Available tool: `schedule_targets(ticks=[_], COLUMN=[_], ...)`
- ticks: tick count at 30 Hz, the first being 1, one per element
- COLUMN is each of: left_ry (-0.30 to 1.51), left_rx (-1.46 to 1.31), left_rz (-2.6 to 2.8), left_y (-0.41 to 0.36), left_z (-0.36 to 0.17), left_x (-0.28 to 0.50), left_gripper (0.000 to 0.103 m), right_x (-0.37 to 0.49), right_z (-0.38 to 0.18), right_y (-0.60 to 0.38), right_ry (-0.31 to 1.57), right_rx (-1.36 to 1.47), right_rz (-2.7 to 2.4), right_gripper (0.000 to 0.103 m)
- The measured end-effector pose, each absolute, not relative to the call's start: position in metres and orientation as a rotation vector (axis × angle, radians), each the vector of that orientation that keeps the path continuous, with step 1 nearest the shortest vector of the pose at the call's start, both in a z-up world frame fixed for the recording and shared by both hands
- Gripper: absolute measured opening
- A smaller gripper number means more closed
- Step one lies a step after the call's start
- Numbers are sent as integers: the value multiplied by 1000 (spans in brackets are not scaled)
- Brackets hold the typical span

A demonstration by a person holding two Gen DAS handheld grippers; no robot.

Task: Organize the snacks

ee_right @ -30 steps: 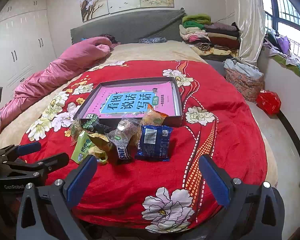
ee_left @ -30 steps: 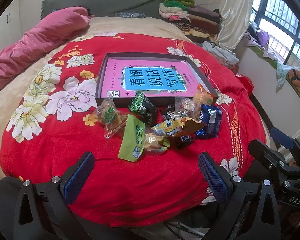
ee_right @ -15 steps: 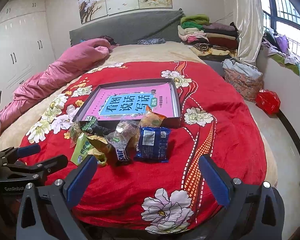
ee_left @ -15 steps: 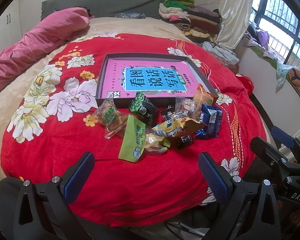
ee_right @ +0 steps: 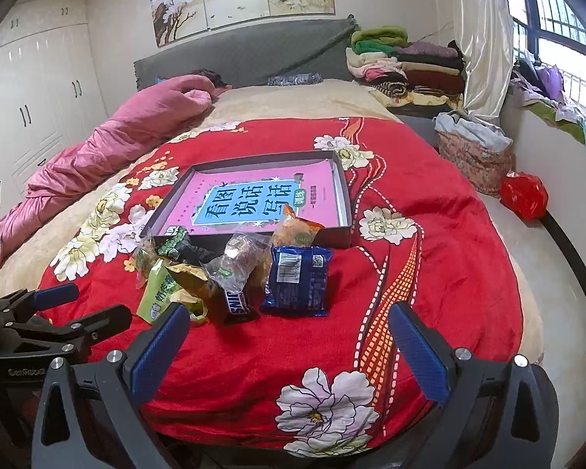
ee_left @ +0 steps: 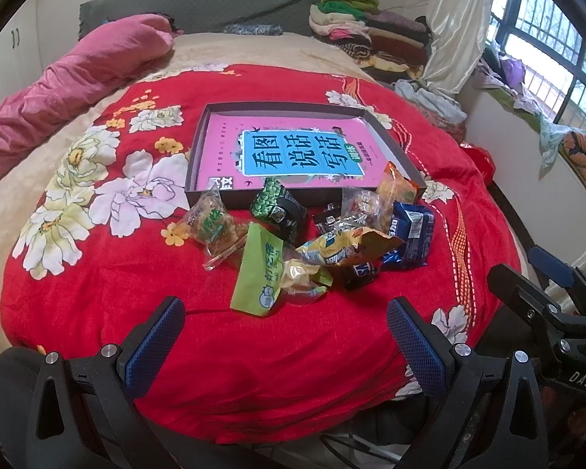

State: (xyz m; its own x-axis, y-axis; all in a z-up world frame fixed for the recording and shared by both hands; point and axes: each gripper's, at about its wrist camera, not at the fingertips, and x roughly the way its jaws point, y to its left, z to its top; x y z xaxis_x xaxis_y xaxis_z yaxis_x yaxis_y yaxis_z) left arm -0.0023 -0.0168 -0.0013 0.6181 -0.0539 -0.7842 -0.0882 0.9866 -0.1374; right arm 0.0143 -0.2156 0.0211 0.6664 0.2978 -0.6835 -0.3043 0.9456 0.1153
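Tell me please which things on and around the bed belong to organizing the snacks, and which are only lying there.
Belong to the job:
- snack pile, including blue packet and green packet
- shallow box with pink book
- left gripper, right gripper, both open

Just lying about:
- pink quilt
- folded clothes
- red bag
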Motion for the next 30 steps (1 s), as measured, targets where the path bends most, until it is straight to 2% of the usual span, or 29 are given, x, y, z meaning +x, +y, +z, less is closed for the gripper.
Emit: schedule_targets(ticks=[22, 26, 29, 30], left_ry=[1055, 1069, 1084, 1087], left_rx=[-240, -251, -247, -245], left_rz=[28, -3, -13, -13], left_y=[3, -4, -8, -9], left_z=[-60, -66, -71, -72], left_x=[45, 50, 57, 59], left_gripper=[102, 92, 69, 67], right_x=[62, 76, 85, 88], right_z=[-21, -33, -40, -42], right_y=[-210, -218, -222, -222], right_ry=[857, 898, 919, 923], right_rx=[-28, 6, 37, 44], right_rz=[324, 301, 295, 295], right_gripper=[102, 102, 102, 102])
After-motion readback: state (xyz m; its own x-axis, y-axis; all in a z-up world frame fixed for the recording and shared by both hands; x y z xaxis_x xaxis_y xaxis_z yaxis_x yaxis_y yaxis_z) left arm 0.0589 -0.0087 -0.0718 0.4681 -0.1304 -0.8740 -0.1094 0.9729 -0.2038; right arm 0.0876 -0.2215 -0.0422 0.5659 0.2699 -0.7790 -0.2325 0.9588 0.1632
